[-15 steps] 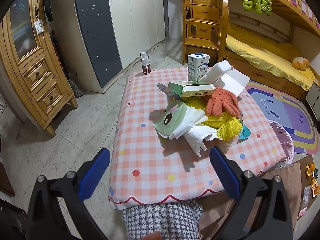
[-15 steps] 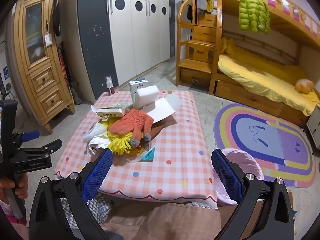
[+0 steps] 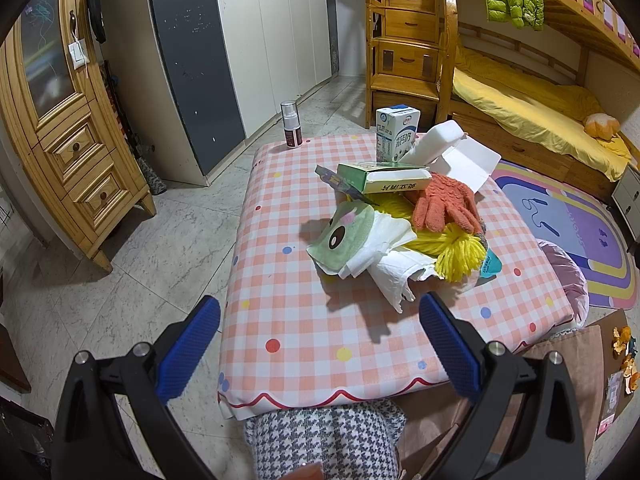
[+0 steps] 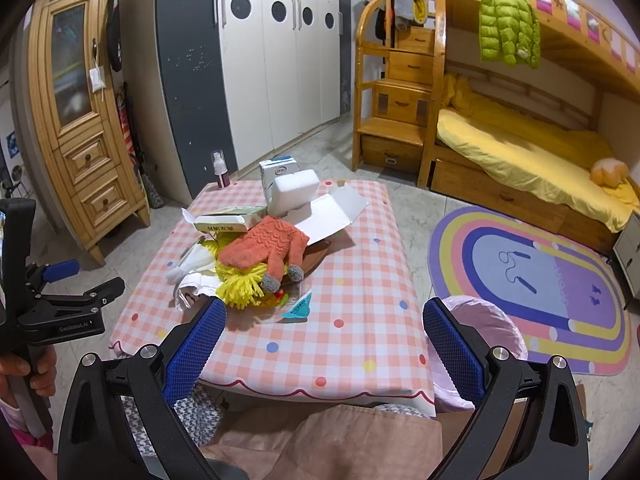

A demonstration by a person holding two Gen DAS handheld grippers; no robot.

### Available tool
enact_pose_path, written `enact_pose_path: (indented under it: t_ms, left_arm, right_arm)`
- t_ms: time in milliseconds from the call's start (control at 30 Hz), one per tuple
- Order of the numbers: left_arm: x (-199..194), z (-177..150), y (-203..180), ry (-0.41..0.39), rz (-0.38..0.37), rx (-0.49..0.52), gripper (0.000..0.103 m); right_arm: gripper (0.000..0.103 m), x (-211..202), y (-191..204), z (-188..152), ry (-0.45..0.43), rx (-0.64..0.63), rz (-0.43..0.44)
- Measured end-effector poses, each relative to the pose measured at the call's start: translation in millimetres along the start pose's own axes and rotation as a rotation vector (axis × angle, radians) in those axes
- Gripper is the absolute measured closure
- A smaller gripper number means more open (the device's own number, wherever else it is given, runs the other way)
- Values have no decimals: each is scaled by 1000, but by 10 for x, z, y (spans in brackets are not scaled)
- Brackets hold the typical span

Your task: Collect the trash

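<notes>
On the checked table (image 3: 304,332) I count one milk carton (image 3: 397,133), one spray bottle (image 3: 291,125), one green flat box (image 3: 384,177), one white foam block (image 4: 294,191), one orange glove (image 3: 445,205), one yellow pom-pom (image 3: 460,256), one green frog-face cloth (image 3: 340,237) and one teal wrapper (image 4: 298,309). There are two crumpled white tissues (image 3: 394,276). One pink-lined bin (image 4: 486,330) stands beside it.

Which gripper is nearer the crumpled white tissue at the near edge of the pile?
Left. The left gripper hangs open just short of the crumpled white tissue, which lies ahead between its fingers. The right gripper, also open, is off to the tissue's right.
</notes>
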State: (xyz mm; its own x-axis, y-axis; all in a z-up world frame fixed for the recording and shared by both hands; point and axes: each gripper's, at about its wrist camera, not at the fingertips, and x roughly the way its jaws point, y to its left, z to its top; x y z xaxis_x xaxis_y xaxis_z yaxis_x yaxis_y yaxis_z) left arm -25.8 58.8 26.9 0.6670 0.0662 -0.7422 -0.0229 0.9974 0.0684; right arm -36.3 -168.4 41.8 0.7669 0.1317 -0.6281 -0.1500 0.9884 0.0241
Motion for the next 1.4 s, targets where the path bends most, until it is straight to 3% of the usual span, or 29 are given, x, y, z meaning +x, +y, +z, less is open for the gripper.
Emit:
enact_pose_path:
  t_ms: [1400]
  left_arm:
    - [92, -92, -26, 27, 17, -22, 7]
  right_arm:
    - [5, 76, 17, 24, 8, -13, -3]
